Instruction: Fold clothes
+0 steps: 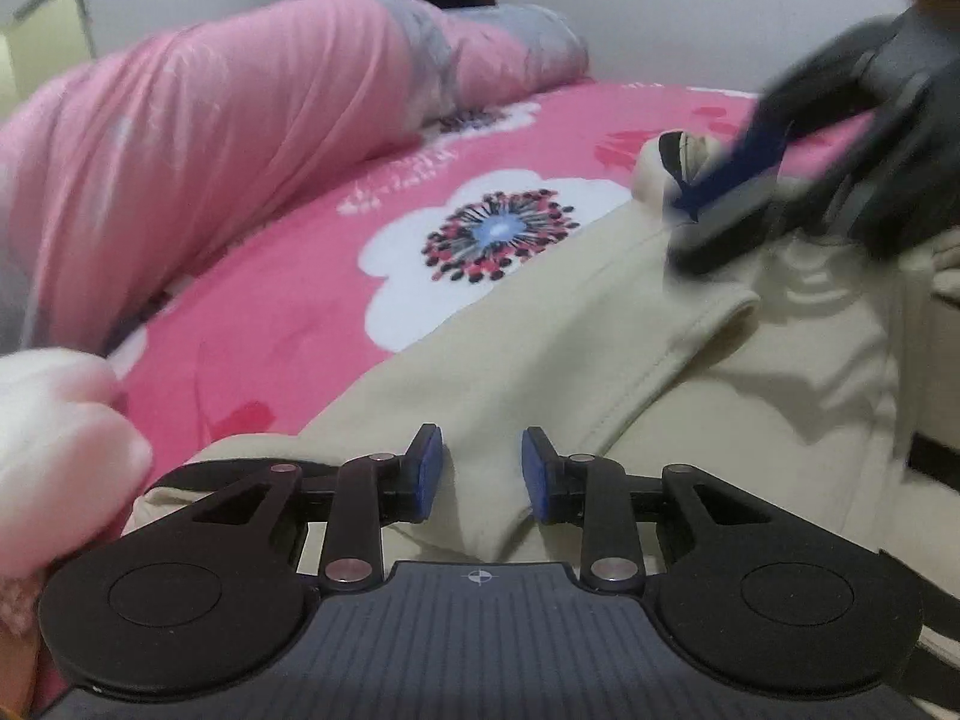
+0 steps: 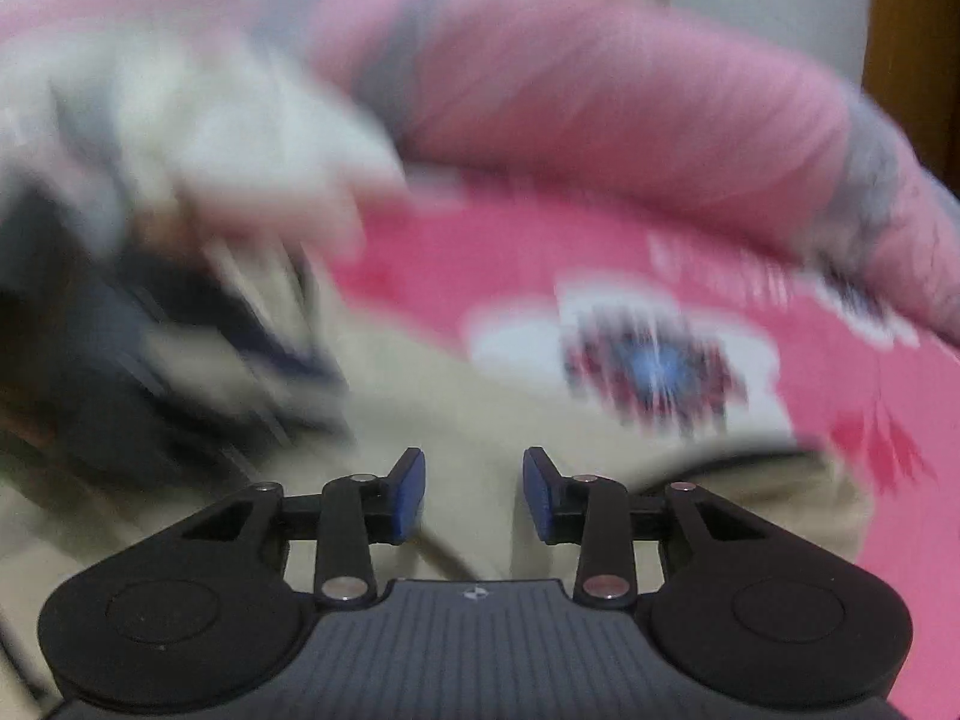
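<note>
A beige garment point(image 1: 600, 348) lies spread on the bed, with a stitched hem running diagonally across it. My left gripper point(image 1: 483, 474) hovers low over its near fold, jaws open; a ridge of the cloth lies in the gap and the blue pads point(image 1: 429, 474) stand clear of it. At the upper right of the left wrist view the right gripper point(image 1: 714, 210) shows blurred over the far part of the garment. In the right wrist view my right gripper point(image 2: 474, 495) is open above the beige garment point(image 2: 450, 414), nothing pinched. The left gripper is a dark blur on that view's left side.
The pink bedsheet point(image 1: 300, 300) with white flowers lies under the garment. A rolled pink duvet point(image 1: 210, 138) runs along the back, seen too as the duvet point(image 2: 600, 108) in the right wrist view. A hand point(image 1: 54, 450) holds the left gripper. White wall behind.
</note>
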A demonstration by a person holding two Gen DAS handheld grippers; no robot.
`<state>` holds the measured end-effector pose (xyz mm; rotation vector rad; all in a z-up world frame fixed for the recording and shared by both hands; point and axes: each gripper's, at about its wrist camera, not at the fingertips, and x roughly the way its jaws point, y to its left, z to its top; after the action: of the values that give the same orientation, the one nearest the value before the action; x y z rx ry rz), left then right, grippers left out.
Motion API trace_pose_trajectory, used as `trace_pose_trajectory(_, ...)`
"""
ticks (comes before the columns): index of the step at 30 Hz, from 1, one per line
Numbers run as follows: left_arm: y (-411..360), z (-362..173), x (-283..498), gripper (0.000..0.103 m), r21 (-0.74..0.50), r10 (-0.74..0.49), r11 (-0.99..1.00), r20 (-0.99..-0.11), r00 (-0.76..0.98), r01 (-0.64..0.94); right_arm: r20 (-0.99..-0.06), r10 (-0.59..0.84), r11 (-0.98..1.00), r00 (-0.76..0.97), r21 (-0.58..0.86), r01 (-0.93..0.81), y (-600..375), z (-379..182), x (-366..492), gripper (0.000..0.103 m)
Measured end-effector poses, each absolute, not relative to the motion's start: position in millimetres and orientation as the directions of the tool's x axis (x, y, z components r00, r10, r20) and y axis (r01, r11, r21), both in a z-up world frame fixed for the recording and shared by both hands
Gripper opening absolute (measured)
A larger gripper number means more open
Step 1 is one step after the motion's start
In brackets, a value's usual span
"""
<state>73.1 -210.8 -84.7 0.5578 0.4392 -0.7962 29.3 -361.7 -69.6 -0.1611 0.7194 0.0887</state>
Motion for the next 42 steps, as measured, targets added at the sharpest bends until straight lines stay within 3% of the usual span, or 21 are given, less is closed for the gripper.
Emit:
trace_pose_trajectory(3,-218,-86,71,0.028,0.307,-0.519,0.587,-0.567,0.639,0.749,-0.648,0.053,0.993,0.76,-0.047,-0.11,-373,-81,33,0.033)
trace_pose_trajectory(9,-215,-84,69,0.028,0.283,-0.52,0.609,-0.562,0.643,0.741,-0.573,0.103,0.95,0.813,0.3,0.091,-429,-49,12,0.038)
trace_pose_trajectory(12,-214,-83,68,0.028,0.263,-0.519,0.628,-0.559,0.646,0.732,-0.614,0.054,0.888,0.787,0.391,0.244,-459,-50,18,0.038)
trace_pose_trajectory(16,-216,-84,65,0.028,0.276,-0.514,0.628,-0.555,0.654,0.728,-0.632,0.108,0.825,0.768,0.488,0.285,-476,-64,33,0.038)
trace_pose_trajectory(18,-218,-83,67,0.028,0.264,-0.514,0.632,-0.56,0.65,0.728,-0.626,0.112,0.832,0.771,0.483,0.272,-473,-67,39,0.033)
trace_pose_trajectory(20,-219,-82,71,0.028,0.242,-0.517,0.638,-0.569,0.64,0.731,-0.632,0.082,0.857,0.771,0.44,0.269,-466,-68,49,0.014)
trace_pose_trajectory(22,-223,-80,76,0.028,0.215,-0.524,0.642,-0.577,0.626,0.736,-0.631,0.06,0.865,0.774,0.42,0.275,-467,-66,56,0.01)
trace_pose_trajectory(27,-237,-75,90,0.028,0.153,-0.532,0.656,-0.601,0.596,0.739,-0.614,0.012,0.874,0.789,0.39,0.29,-479,-63,74,0.009)
trace_pose_trajectory(32,-230,-81,81,0.028,0.196,-0.544,0.631,-0.578,0.608,0.75,-0.65,0.042,0.847,0.759,0.427,0.318,-484,-81,65,0.01)
trace_pose_trajectory(36,-216,-78,83,0.029,0.161,-0.574,0.621,-0.572,0.585,0.767,-0.636,0.057,0.83,0.769,0.459,0.318,-484,-75,46,0.027)
trace_pose_trajectory(39,-203,-71,85,0.031,0.112,-0.598,0.625,-0.567,0.566,0.773,-0.611,0.042,0.829,0.79,0.462,0.314,-477,-60,27,0.028)
trace_pose_trajectory(42,-199,-71,84,0.033,0.148,-0.585,0.622,-0.565,0.581,0.769,-0.551,0.095,0.843,0.829,0.488,0.228,-457,-51,12,0.028)
